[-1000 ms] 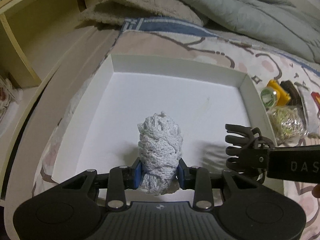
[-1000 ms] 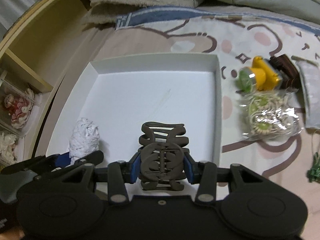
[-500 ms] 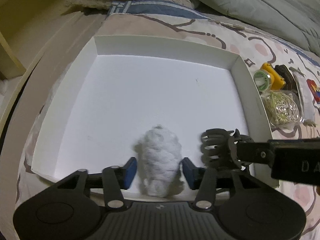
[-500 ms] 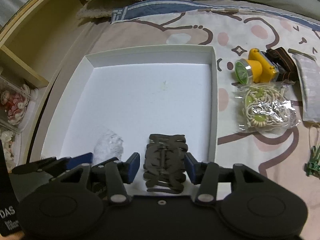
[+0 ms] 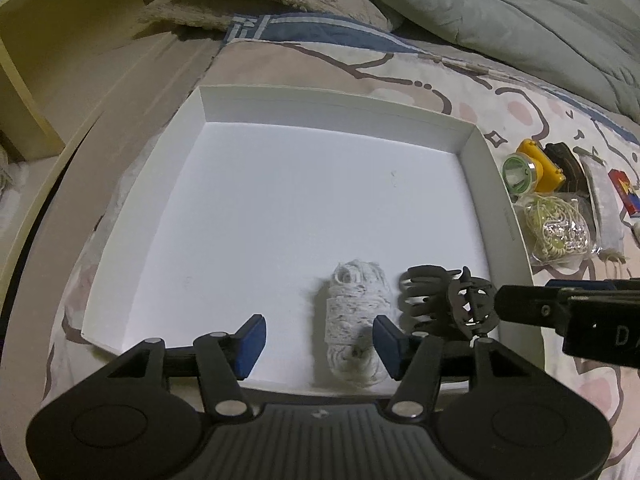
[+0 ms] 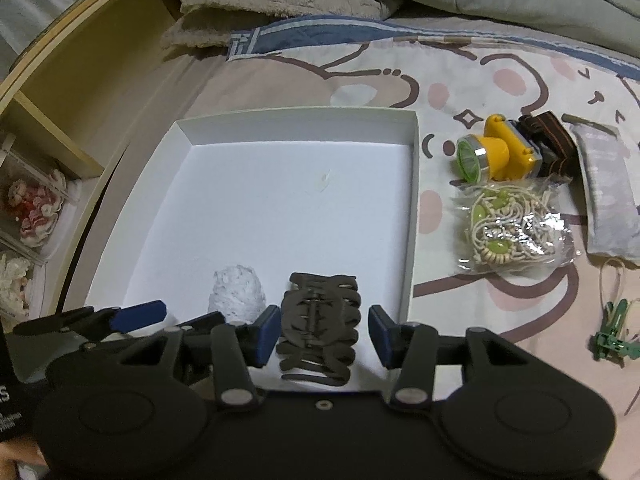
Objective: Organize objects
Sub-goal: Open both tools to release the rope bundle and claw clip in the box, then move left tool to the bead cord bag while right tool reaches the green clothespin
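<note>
The left gripper [image 5: 318, 340] has its fingers spread wide and grips nothing. The white yarn bundle [image 5: 357, 316] lies on the floor of the white box lid [image 5: 332, 106], just inside the right-hand finger [image 5: 387, 340] of that gripper and well apart from the other one. Just beyond that same finger, on its outer side, the dark hair claw clip [image 5: 440, 300] rests in the lid beside the yarn.

In the right wrist view, the right gripper [image 6: 322, 336] also has its fingers parted; the hair claw clip [image 6: 318, 330] lies flat between them, close to the left-hand finger [image 6: 265, 334] with a gap to the other. The yarn bundle [image 6: 236, 294] sits just outside that left-hand finger, ahead of the left gripper's blue pad [image 6: 138, 316].

Farther out past the right-hand finger, outside the lid on the patterned bed sheet [image 6: 384, 80], lie a yellow headlamp [image 6: 496, 154], a bagged bead necklace [image 6: 512, 228], a grey pouch [image 6: 608, 188] and a green clip [image 6: 612, 334].
</note>
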Motion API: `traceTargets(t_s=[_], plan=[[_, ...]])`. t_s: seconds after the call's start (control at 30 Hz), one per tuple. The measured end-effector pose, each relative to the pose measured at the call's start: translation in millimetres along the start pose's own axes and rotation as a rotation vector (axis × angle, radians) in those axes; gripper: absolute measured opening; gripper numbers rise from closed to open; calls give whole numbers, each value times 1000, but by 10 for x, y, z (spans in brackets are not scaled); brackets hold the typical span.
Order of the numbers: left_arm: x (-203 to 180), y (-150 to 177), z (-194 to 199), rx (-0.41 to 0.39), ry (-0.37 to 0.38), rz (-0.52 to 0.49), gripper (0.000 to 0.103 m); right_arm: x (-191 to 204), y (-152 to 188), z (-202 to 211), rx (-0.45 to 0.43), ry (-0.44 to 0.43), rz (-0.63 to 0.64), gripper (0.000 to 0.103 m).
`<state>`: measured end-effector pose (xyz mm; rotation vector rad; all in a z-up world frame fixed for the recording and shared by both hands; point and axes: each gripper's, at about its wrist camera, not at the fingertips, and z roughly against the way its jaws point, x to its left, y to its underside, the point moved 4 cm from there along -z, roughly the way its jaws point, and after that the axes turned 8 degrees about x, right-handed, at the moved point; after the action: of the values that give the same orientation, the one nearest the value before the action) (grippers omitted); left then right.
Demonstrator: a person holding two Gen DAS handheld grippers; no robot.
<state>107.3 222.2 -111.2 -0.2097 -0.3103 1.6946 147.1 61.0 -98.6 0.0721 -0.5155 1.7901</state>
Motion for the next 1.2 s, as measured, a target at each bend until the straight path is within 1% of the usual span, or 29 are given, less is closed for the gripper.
traceTargets(t_s=[0.07, 0.1, 0.17, 0.2, 0.23, 0.27, 0.33, 0.4, 0.53, 0.73, 0.8, 0.93, 1.03, 1.2], plan=[[6, 8, 39, -7, 4, 7, 63, -21, 14, 20, -8, 6, 9, 51], [9, 13, 65, -12, 6, 10, 65, -32, 24, 29, -11, 7, 13, 54], [12, 20, 117, -22, 9, 16, 75, -54, 45, 44, -16, 11, 22, 62], [13, 21, 143, -29, 10, 21, 78, -71, 55, 54, -19, 15, 26, 68], [14, 26, 168, -35, 10, 27, 84, -87, 65, 63, -24, 19, 29, 72], [17, 28, 196, -40, 10, 33, 89, -104, 76, 75, -30, 24, 33, 75], [17, 28, 239, -45, 9, 45, 92, -136, 89, 101, -39, 31, 35, 82], [19, 35, 285, -51, 5, 53, 94, -166, 94, 125, -50, 39, 36, 86], [9, 65, 351, -65, -31, 44, 97, -199, 122, 191, -72, 58, 56, 97], [22, 117, 427, -79, -62, 46, 100, -253, 160, 287, -105, 95, 85, 102], [16, 129, 463, -89, -72, 46, 100, -276, 170, 316, -111, 99, 103, 102], [-33, 144, 523, -100, -66, 45, 101, -341, 182, 400, -128, 107, 122, 103], [-103, 131, 551, -112, -73, 34, 101, -439, 187, 483, -148, 119, 121, 103], [-286, 68, 570, -130, -68, 11, 103, -732, 172, 652, -181, 165, 112, 103]])
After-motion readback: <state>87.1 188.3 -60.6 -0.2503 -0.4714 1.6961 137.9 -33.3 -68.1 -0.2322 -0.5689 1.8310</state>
